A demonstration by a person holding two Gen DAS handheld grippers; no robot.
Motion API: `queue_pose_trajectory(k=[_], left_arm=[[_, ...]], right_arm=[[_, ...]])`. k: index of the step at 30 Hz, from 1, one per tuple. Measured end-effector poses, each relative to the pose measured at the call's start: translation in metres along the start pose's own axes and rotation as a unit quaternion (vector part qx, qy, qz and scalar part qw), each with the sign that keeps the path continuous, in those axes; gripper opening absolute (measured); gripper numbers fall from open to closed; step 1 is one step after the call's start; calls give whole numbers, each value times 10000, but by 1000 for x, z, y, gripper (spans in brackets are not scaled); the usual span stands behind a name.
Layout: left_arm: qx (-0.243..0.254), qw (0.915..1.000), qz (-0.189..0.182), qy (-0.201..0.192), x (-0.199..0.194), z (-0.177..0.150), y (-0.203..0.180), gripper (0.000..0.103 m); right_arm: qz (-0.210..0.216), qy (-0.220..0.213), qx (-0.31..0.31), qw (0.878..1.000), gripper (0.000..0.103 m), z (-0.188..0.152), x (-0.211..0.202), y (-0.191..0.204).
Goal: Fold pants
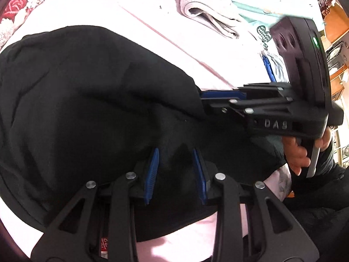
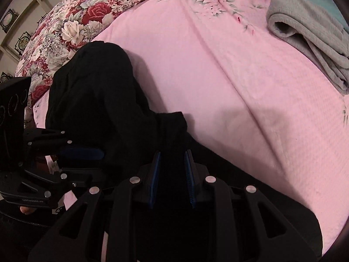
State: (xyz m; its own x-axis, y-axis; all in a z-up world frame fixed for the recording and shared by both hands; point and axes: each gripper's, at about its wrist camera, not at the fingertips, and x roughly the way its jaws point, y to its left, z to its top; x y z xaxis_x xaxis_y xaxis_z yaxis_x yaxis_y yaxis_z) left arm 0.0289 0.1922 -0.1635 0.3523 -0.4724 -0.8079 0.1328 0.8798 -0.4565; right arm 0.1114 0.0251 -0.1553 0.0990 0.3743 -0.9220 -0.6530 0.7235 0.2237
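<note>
Black pants (image 1: 87,100) lie bunched on a pink bedspread (image 1: 91,6); in the right wrist view the pants (image 2: 98,100) stretch away toward the floral quilt. My left gripper (image 1: 175,155) has its blue pads either side of a raised fold of the black cloth and is shut on it. My right gripper (image 2: 172,156) is likewise shut on black fabric near the pants' near end. The right gripper also shows in the left wrist view (image 1: 218,96), clamped on the pants' right edge. The left gripper shows at the left of the right wrist view (image 2: 87,155).
A folded grey towel (image 2: 309,43) lies at the far right of the bed, also in the left wrist view (image 1: 207,13). A floral quilt (image 2: 72,21) borders the far left. Light printed garments (image 1: 261,30) lie beyond the right gripper. Wooden furniture (image 1: 333,21) stands at the right.
</note>
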Motion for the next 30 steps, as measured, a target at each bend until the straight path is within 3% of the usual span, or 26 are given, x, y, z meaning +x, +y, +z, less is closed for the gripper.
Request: queue_pose_trajectory(k=[5, 10, 14, 16, 18, 19, 21, 22, 28, 30], left_arm=[[-60, 9999, -90, -59, -3, -3, 5, 33], [10, 9999, -100, -78, -4, -5, 5, 33], [-24, 9998, -157, -101, -2, -4, 6, 33], [-41, 9997, -187, -123, -2, -5, 7, 33], [-54, 9997, -212, -141, -3, -6, 8, 33], [-54, 9996, -222, -146, -4, -6, 7, 33], [-59, 9996, -245, -153, -5, -7, 8, 33], [-61, 9995, -256, -155, -5, -7, 8, 33], [-72, 9994, -279, -178, -6, -9, 9, 33], [-91, 9994, -281, -192, -5, -9, 10, 33]], right_arm=[[511, 1, -126, 9986, 25, 17, 10, 10], [-54, -156, -317, 9994, 26, 23, 10, 24], [-562, -304, -400, 9972, 43, 21, 12, 27], [-435, -177, -346, 9983, 46, 24, 20, 21], [-44, -44, -230, 9997, 46, 28, 26, 12], [204, -38, -119, 9997, 41, 29, 26, 5], [388, 0, -56, 9992, 13, 29, 26, -1], [325, -57, -77, 9994, 8, 29, 23, 0], [-471, -1010, 0, 9938, 6, 42, -31, -8], [-386, -1009, 200, 9939, 6, 58, -29, -23]])
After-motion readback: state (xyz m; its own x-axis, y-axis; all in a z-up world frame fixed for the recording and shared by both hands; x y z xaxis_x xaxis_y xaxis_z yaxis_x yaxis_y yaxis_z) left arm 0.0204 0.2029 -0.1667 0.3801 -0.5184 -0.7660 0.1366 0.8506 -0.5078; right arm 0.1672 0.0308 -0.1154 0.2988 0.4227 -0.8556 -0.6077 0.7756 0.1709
